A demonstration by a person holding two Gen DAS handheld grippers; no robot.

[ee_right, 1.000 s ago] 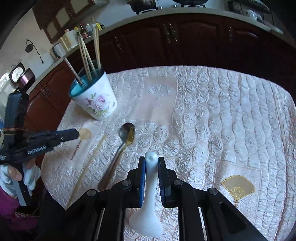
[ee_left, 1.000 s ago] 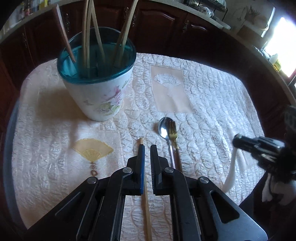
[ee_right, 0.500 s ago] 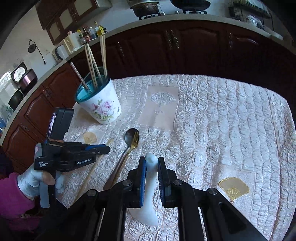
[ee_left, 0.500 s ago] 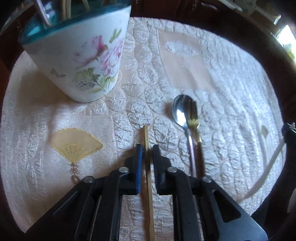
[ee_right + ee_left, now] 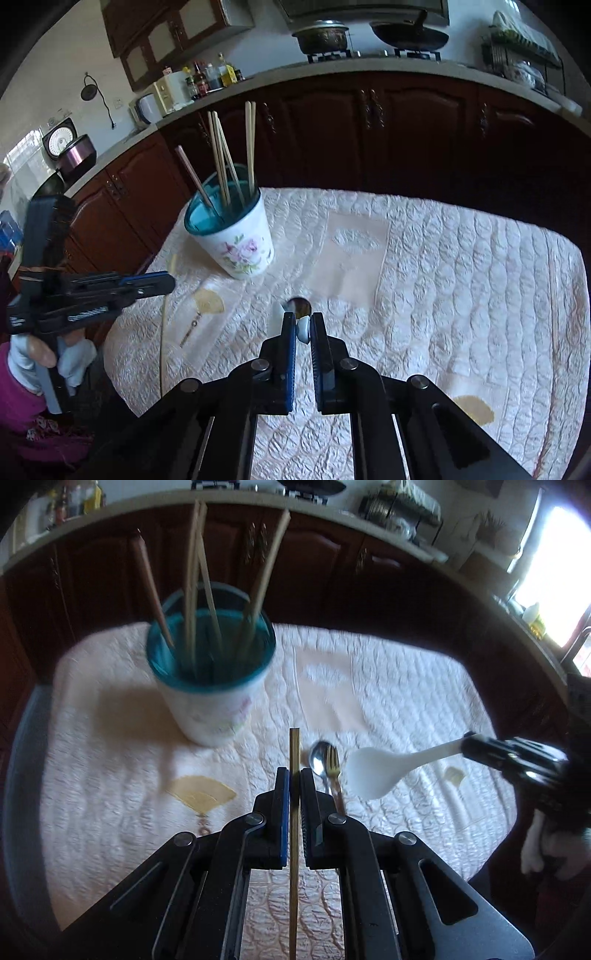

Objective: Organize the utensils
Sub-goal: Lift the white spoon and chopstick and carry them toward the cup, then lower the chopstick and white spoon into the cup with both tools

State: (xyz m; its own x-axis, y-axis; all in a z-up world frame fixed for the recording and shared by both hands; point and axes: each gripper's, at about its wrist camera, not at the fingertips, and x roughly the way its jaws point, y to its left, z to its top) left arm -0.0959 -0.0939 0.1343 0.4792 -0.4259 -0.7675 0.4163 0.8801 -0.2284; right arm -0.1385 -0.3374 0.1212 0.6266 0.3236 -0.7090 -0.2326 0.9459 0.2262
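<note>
Holding two items clear of the surface point(image 5: 406, 686), I judge, for carrying to the cup point(image 5: 214, 701). Left gripper point(image 5: 294, 786): fingers pinching one chopstick point(image 5: 294, 753), which juts ahead of the tips toward the cup. Right gripper point(image 5: 303, 328): fingers closing, pinching the white spoon point(image 5: 376, 771) by its handle, bowl hanging free. Metal spoon point(image 5: 319, 757) and fork point(image 5: 333, 762): lying together just beyond my left fingers, uncollected. Cup, ahead-left of both fingers: several chopsticks standing inside, leaning on its rim.
</note>
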